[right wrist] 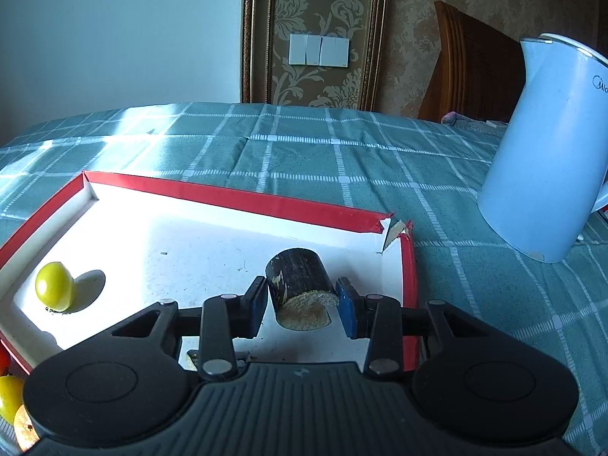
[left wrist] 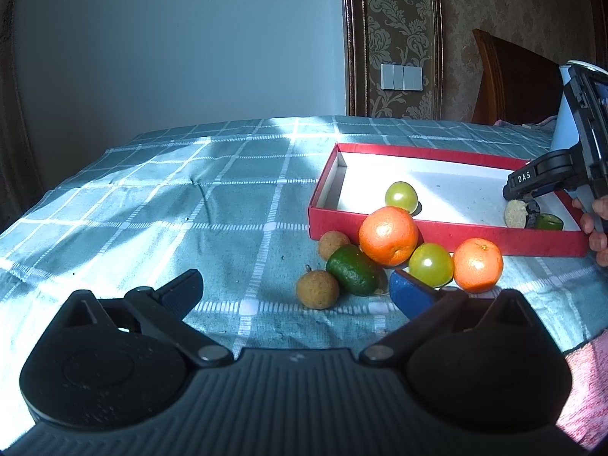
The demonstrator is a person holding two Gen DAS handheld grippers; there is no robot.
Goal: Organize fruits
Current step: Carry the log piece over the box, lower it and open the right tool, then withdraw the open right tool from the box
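Note:
A red box with a white floor lies on the checked cloth. Inside it sit a green tomato and a small green fruit. My right gripper is shut on a dark cylinder with a pale cut end, low over the box's right corner. In front of the box lie two oranges, a green tomato, a dark green fruit and two brown longans. My left gripper is open just short of this pile.
A white electric kettle stands on the cloth right of the box. A wooden chair is behind the table. A person's fingers hold the right gripper. A pink sleeve shows at lower right. The cloth to the left is bare.

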